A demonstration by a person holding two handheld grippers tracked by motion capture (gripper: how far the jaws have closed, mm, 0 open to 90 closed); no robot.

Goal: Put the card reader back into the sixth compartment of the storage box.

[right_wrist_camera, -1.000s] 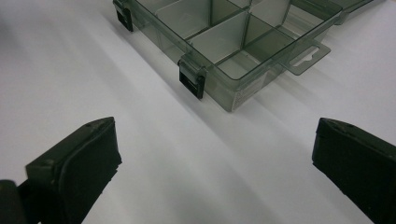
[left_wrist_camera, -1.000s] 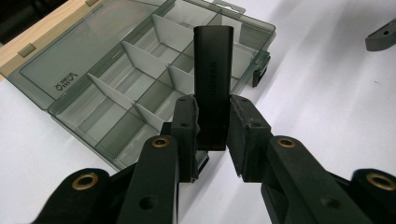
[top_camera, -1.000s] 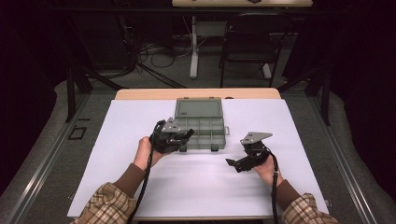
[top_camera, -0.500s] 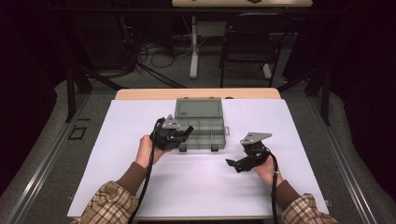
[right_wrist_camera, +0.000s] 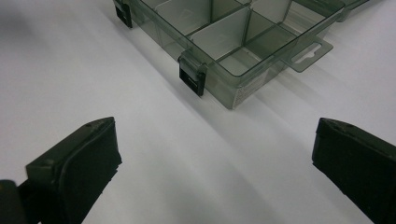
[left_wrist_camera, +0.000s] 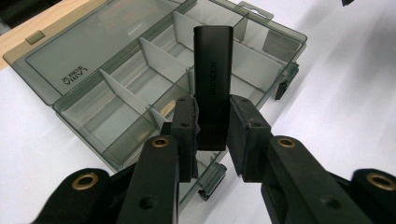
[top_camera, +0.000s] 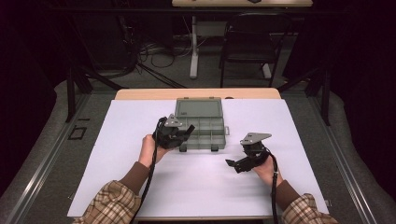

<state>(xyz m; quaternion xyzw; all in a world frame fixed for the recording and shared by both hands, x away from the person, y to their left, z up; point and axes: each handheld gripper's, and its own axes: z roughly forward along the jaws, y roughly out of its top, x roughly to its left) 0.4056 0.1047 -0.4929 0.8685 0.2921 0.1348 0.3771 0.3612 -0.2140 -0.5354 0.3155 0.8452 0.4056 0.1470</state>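
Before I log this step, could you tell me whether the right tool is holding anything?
No: in the right gripper view the right tool has its jaws wide apart over bare white table, short of the organizer box.

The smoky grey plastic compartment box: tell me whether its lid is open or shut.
Open. The smoky grey plastic compartment box has its lid folded back flat on the table, white dividers and compartments exposed, front latches undone.
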